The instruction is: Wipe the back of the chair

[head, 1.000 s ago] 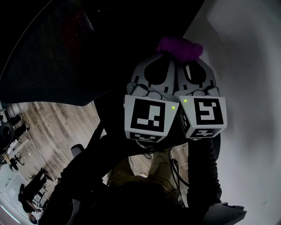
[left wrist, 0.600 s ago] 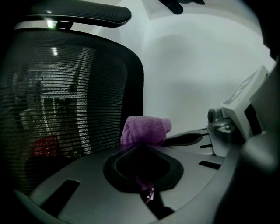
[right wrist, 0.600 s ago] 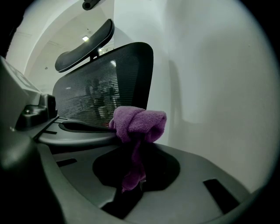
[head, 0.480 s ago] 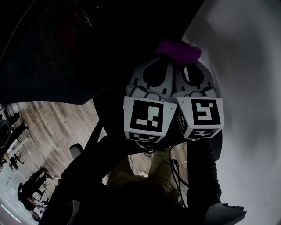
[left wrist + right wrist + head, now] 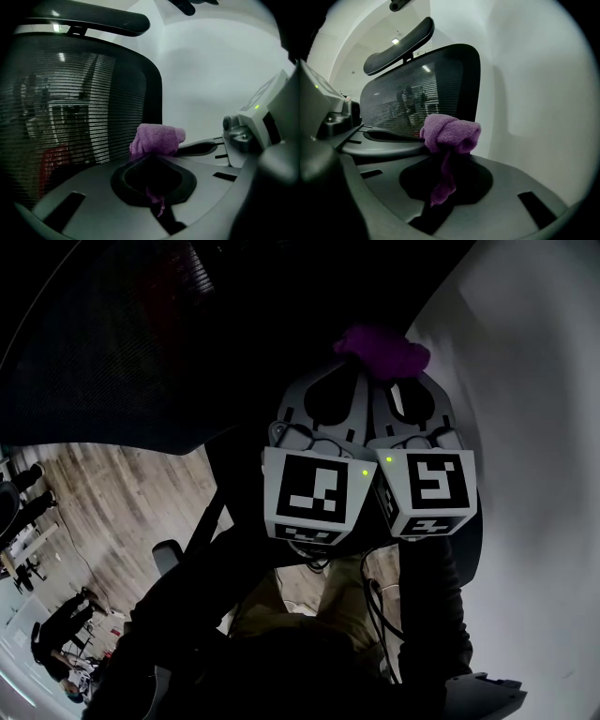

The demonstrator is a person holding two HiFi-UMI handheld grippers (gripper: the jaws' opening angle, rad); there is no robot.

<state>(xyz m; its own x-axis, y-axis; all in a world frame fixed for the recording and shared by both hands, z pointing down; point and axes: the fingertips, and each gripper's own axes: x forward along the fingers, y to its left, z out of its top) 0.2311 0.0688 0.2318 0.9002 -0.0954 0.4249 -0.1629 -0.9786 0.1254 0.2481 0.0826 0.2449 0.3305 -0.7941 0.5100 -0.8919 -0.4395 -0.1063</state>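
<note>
Chair back (image 5: 122, 343): black mesh stretched in a stiff dark frame, filling the head view from 9 to 12 o'clock. Probably springy under pressure, so best wiped with light strokes, firmer along the frame rim.

Purple cloth (image 5: 382, 348): soft, light, bunched into a wad. Best gripped by its gathered middle, as here.

Left gripper (image 5: 361, 360) and right gripper (image 5: 401, 367) side by side, both clamped tight on that one wad, with a loose tail hanging back between each pair of jaws. Wad at 12 o'clock of both grippers, just beside the frame's edge and against the white wall (image 5: 534, 427). Contact with the frame impossible to confirm.

Only in the gripper views: headrest (image 5: 398, 44) above the mesh, and the weave itself, see-through. Only in the head view: wooden floor (image 5: 122, 512) at 8 o'clock, below the back.
</note>
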